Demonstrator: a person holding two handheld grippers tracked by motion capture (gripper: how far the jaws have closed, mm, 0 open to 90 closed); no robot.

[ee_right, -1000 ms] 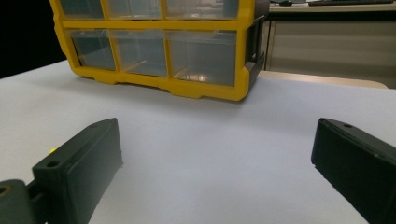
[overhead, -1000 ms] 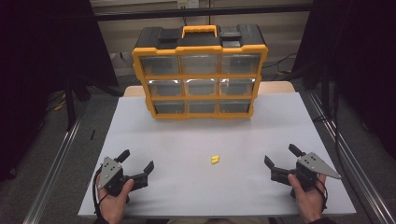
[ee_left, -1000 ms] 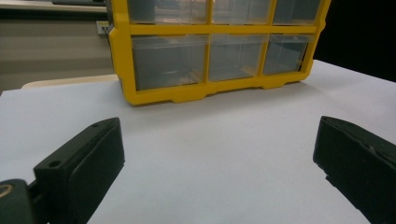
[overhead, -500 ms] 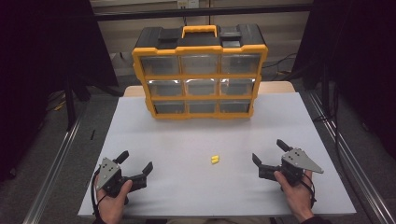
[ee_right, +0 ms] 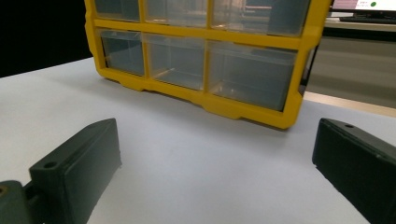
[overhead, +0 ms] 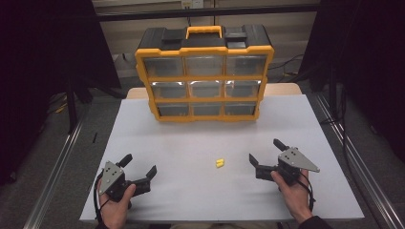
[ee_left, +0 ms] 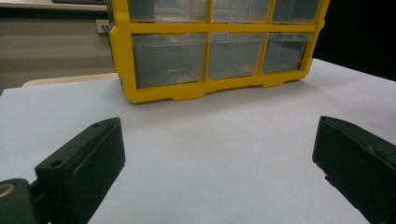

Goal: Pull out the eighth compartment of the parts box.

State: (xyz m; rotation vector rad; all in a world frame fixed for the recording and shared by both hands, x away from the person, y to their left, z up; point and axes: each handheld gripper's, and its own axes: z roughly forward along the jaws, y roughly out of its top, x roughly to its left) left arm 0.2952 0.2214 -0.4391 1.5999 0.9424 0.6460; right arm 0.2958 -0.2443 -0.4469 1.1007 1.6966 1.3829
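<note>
A small yellow piece [overhead: 219,163] lies on the white table [overhead: 191,133] near its front middle. At the back stands a yellow and black organizer [overhead: 204,71] with clear drawers, all shut; its lower drawers face me in the left gripper view [ee_left: 210,51] and the right gripper view [ee_right: 201,51]. My left gripper [overhead: 139,165] rests low at the front left, open, with nothing between its jaws [ee_left: 217,135]. My right gripper [overhead: 265,150] is open just right of the yellow piece, its jaws wide apart over bare table [ee_right: 217,135].
The table's front edge [overhead: 219,219] runs just behind both hands. Metal rails [overhead: 353,157] flank the table on the floor, with dark curtains beyond. A black handle area tops the organizer.
My right gripper has slid left and a little forward, closer to the yellow piece. The left gripper has hardly moved.
</note>
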